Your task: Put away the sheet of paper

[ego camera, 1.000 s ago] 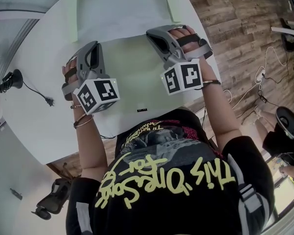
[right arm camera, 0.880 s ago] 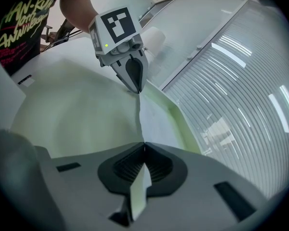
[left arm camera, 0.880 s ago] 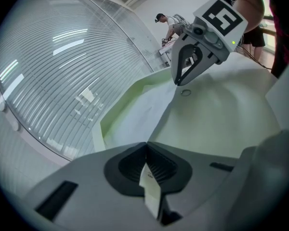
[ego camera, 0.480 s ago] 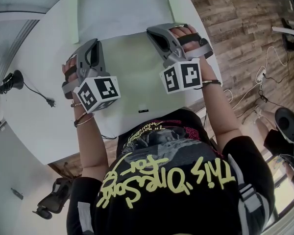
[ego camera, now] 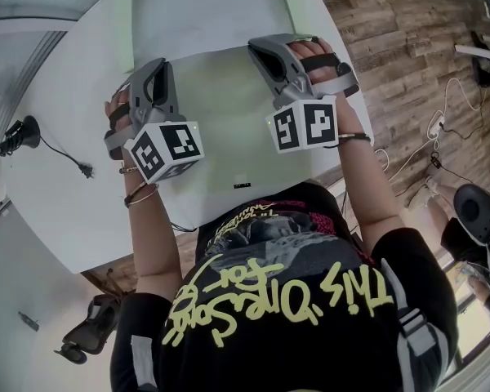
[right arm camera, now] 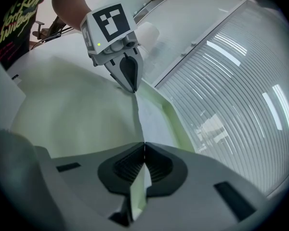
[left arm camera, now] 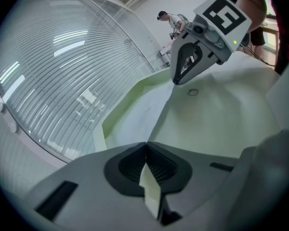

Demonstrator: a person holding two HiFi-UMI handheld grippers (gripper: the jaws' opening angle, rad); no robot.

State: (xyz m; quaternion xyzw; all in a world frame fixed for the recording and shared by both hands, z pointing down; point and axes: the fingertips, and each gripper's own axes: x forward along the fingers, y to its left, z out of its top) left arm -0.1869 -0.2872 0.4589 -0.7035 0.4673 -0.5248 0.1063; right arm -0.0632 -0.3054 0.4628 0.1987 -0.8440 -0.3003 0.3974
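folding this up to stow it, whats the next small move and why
Probably carry both grippers forward together to lay the held edge over. The left gripper and right gripper are each shut on the same raised edge of the sheet of paper, level with each other.

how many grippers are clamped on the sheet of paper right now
2. The left gripper is shut on the pale green sheet of paper near its left side; the right gripper is shut on it near its right side.
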